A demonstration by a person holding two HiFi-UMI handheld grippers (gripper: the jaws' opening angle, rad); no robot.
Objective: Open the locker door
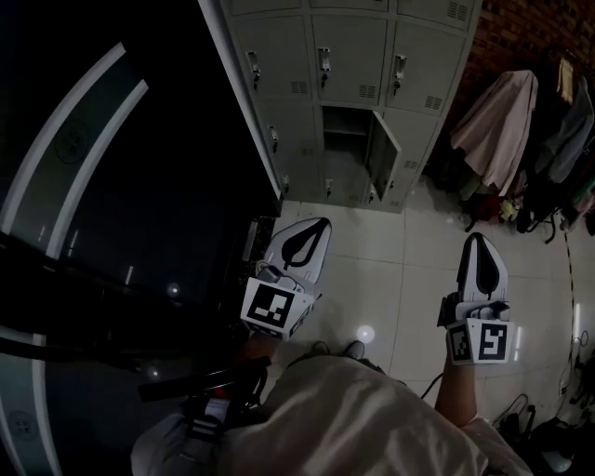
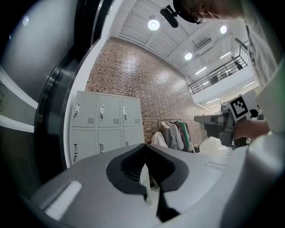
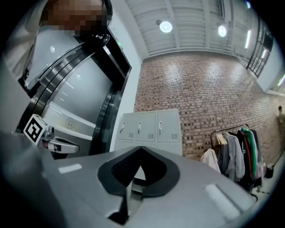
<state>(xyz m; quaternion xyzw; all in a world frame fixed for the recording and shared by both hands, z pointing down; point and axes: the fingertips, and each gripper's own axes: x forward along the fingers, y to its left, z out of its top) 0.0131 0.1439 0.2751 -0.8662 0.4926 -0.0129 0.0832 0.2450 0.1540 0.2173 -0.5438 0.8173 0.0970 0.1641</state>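
Saw left gripper (image 2: 144, 148) jaws pressed together with nothing in them, same deal on right gripper (image 3: 141, 149). Hung both side by side over the pale tile floor (image 1: 390, 270), pointed toward the lockers (image 1: 353, 56) but well short of them. Found one door (image 1: 382, 155) in the middle column already swung out to the right, with its compartment (image 1: 345, 123) showing. Counted every other door in view shut. Spotted clothes (image 1: 497, 121) hanging just right of the lockers by a brick wall (image 1: 521, 28), plus a dark wall (image 1: 139, 186) off to the left.
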